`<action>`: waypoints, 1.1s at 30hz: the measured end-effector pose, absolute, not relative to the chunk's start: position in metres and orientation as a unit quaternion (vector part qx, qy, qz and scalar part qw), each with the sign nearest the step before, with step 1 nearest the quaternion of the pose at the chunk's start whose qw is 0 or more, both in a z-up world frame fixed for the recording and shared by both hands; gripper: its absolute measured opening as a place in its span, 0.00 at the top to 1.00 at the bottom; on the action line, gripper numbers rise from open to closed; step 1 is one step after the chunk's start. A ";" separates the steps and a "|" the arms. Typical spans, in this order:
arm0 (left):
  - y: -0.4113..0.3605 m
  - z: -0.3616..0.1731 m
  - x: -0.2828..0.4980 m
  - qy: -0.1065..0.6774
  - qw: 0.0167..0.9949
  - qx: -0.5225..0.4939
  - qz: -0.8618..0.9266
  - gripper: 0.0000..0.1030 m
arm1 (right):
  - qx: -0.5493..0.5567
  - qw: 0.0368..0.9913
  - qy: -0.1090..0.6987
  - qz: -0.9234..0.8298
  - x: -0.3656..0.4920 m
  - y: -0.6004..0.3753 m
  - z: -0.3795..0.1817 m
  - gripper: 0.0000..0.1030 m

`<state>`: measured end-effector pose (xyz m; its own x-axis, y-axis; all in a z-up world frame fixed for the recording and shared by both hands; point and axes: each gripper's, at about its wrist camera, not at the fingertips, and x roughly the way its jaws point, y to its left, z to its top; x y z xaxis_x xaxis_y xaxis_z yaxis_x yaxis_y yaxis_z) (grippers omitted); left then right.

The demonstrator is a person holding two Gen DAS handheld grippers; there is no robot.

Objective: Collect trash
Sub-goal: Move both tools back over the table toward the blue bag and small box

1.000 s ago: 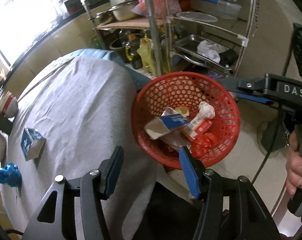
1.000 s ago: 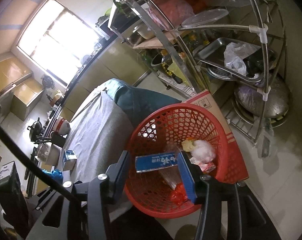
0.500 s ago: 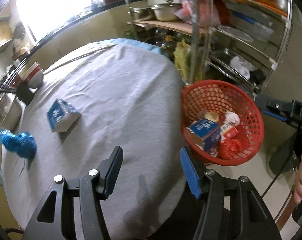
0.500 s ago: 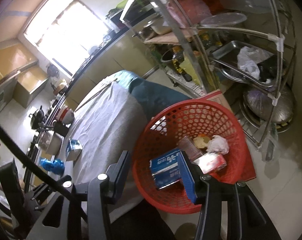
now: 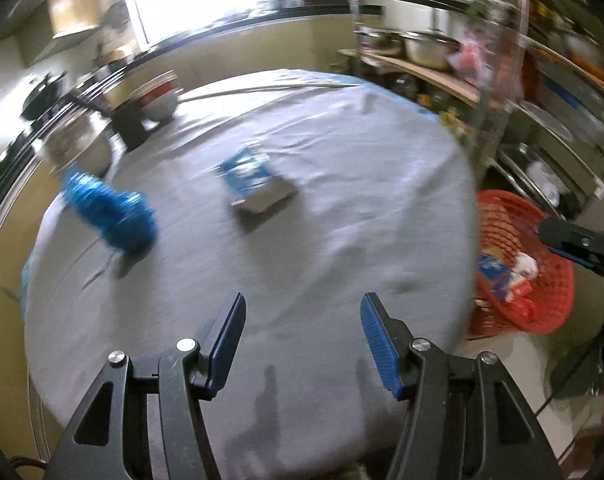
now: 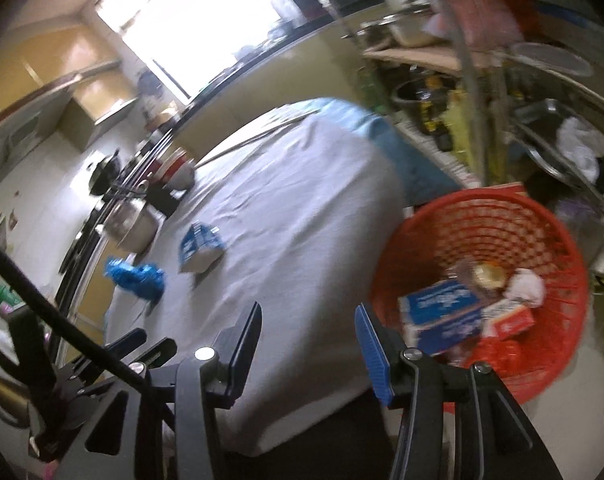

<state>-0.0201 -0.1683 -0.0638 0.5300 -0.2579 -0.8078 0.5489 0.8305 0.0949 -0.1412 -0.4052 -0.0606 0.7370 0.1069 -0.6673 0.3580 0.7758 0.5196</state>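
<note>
The left claw [image 5: 302, 344] hangs over the near part of the desk [image 5: 342, 208] with its two blue-padded fingers [image 5: 378, 344] spread well apart; nothing sits between them and they touch nothing. The right claw [image 6: 308, 346] is spread about as wide, likewise empty, over the desk's near edge.

Ahead of the left claw, in the middle of the grey cloth, lies one blue and white carton [image 5: 255, 182] on its side. Ahead and to the left of that claw lies one crumpled blue plastic bag [image 5: 111, 210], well apart from the carton. Both are blurred. In the right wrist view the same carton [image 6: 199, 248] and blue bag [image 6: 135, 276] lie ahead and to the left of the right claw, near each other but not touching.

One red mesh basket [image 6: 542, 216] stands on the floor just beside the desk, to the right of the right claw. In it are one blue carton [image 6: 442, 312], one red and white packet [image 6: 510, 318], one white crumpled wad [image 6: 526, 286], a pale round piece [image 6: 488, 274] and some red plastic at the bottom. From the left wrist the basket [image 5: 542, 304] is far to the right, with the other claw's tip [image 5: 574, 236] above it.

At the desk's far left stand a metal pot [image 6: 131, 220] and a red and white bowl [image 6: 177, 170].
</note>
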 end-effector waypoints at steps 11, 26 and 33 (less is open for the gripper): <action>-0.055 -0.069 0.034 0.437 0.888 0.113 -0.093 0.41 | 0.263 0.884 0.386 0.018 -0.067 -0.328 -0.041 0.49; 0.011 -0.068 0.064 0.430 0.900 0.077 -0.014 0.41 | 0.209 0.882 0.416 0.075 -0.012 -0.267 -0.037 0.49; 0.012 -0.067 0.067 0.429 0.900 0.076 -0.016 0.41 | 0.182 0.886 0.417 0.086 0.009 -0.252 -0.031 0.48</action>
<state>0.0674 0.0117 -0.0667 0.6318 0.0355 -0.7743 0.0941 0.9881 0.1221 0.0093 -0.2515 -0.0311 0.6375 0.3042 -0.7078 -0.0008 0.9190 0.3942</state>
